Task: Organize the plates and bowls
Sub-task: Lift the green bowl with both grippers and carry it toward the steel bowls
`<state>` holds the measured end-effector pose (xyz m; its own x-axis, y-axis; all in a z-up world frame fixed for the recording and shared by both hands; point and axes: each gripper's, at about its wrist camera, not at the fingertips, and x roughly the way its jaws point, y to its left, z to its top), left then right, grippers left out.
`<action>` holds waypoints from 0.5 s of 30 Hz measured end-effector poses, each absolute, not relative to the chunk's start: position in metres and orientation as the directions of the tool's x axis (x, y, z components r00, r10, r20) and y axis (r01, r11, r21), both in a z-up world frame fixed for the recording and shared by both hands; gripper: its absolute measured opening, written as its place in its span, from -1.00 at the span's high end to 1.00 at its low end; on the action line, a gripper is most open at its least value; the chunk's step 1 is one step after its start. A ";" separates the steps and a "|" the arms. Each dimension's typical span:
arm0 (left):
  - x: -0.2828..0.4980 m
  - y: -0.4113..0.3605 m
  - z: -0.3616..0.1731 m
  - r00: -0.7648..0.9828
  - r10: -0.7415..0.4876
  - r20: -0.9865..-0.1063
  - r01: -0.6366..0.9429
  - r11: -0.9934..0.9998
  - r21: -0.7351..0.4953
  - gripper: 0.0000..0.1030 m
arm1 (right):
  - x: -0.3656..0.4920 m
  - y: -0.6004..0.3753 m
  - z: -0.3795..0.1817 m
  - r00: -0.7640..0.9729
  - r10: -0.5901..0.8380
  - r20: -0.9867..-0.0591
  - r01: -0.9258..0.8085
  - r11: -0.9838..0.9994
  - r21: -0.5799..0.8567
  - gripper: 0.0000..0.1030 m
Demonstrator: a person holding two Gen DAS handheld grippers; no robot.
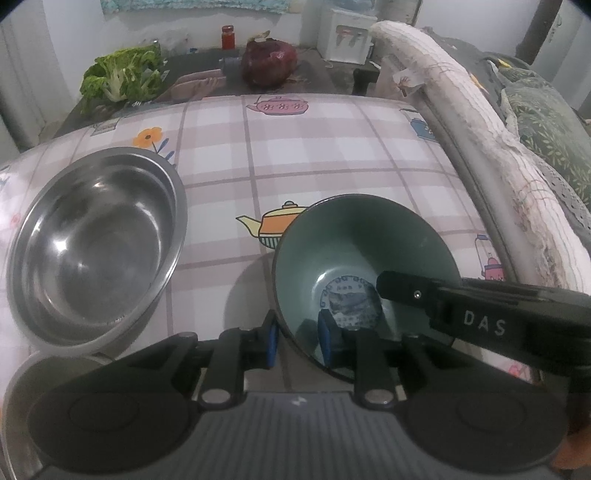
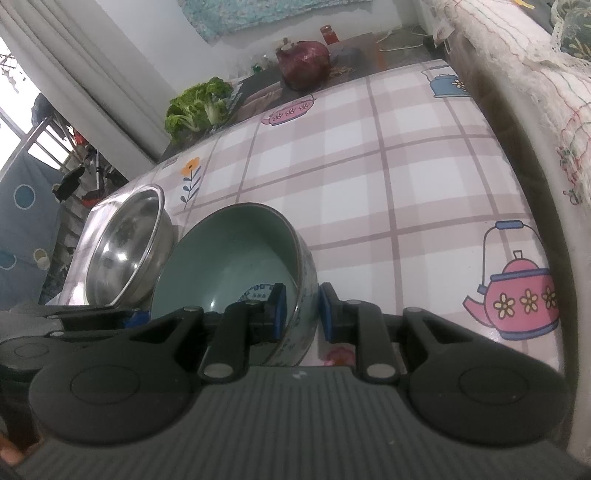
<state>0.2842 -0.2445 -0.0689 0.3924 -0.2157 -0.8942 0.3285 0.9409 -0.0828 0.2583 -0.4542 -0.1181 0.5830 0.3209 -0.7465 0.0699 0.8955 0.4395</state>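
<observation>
Nearest, left claw [image 1: 297, 341] straddles the near rim of the green bowl [image 1: 354, 243], one blue pad inside, one outside; gap visible between pads and wall, so judged narrow but not gripping. Right claw [image 2: 300, 312] straddles the opposite rim of the same green bowl [image 2: 236, 251] with a narrow gap; whether its pads press the wall cannot be told. Its black finger reaches in from the right in the left view and carries the lettering "DAS". Bowl sits on the worktop [image 1: 314, 155], under a checked cloth printed with teapots; a printed medallion in the bowl's base is too blurred to read. Just beside it to the left, steel bowl [image 1: 96, 240], empty, upright. Judgement: organizing at an early stage, both bowls separate, nothing nested; no plates in view. Farther back, leafy greens [image 1: 122, 77], a dark red bag [image 1: 269, 62], a red-lidded jar [image 1: 228, 36]
</observation>
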 end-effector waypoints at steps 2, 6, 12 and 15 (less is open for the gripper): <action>0.284 -0.244 -0.069 0.392 -0.214 -0.895 0.326 0.942 -0.082 0.54 | 0.258 -0.454 -0.118 0.582 0.322 -0.747 0.071 0.895 0.441 0.61; 0.282 -0.244 -0.065 0.405 -0.213 -0.889 0.322 0.943 -0.079 0.54 | 0.259 -0.453 -0.118 0.578 0.328 -0.747 0.069 0.893 0.446 0.61; 0.280 -0.245 -0.059 0.420 -0.217 -0.881 0.328 0.942 -0.075 0.54 | 0.260 -0.454 -0.118 0.576 0.335 -0.746 0.076 0.886 0.457 0.61; 0.279 -0.244 -0.057 0.425 -0.217 -0.879 0.327 0.942 -0.074 0.54 | 0.260 -0.453 -0.116 0.577 0.337 -0.744 0.075 0.885 0.459 0.61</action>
